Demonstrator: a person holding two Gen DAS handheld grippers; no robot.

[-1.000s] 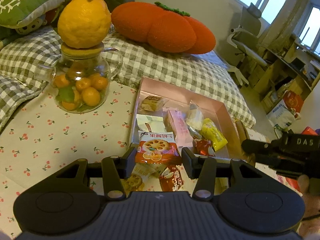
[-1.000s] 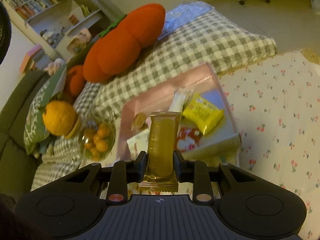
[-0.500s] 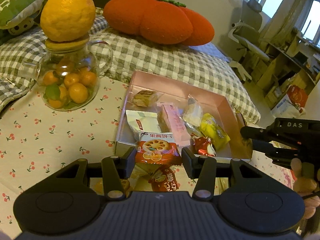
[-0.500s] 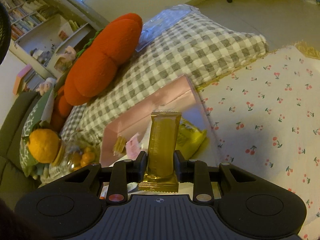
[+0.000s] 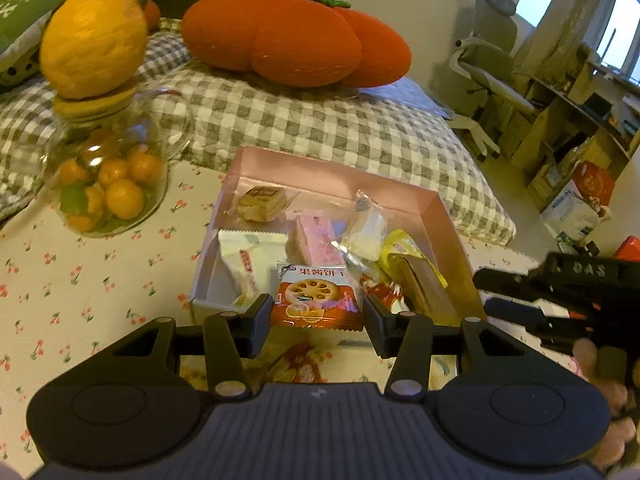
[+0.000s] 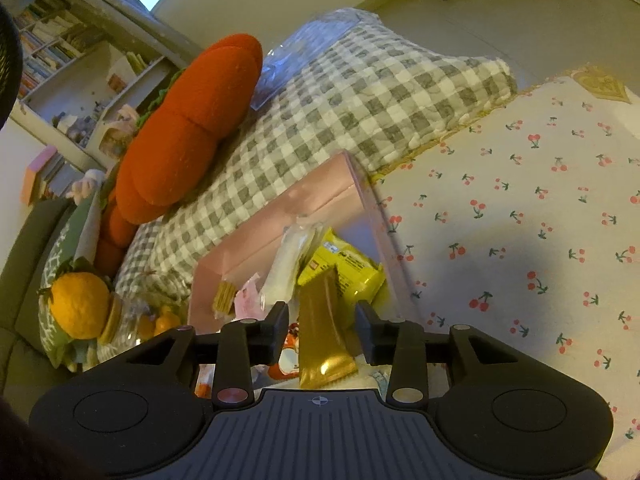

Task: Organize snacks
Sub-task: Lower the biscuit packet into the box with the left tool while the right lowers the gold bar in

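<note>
Over pink box (image 6: 280,216): my right gripper (image 6: 322,326), jaws opening, gold bar (image 6: 322,320) loose between them.
Left gripper (image 5: 318,316): clamps biscuit packet (image 5: 316,296).
Advice: I'd widen fully, then retreat.

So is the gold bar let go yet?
Yes: the right gripper's jaws are opening, with gaps beside the gold bar over the pink box.

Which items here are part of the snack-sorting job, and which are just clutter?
Job:
- pink box
- red biscuit packet, gripped by left gripper
- gold bar, between opening jaws of right gripper
- yellow packet and other snacks in the box

Lying about:
- glass jar of small oranges
- orange cushion
- checked blanket
</note>
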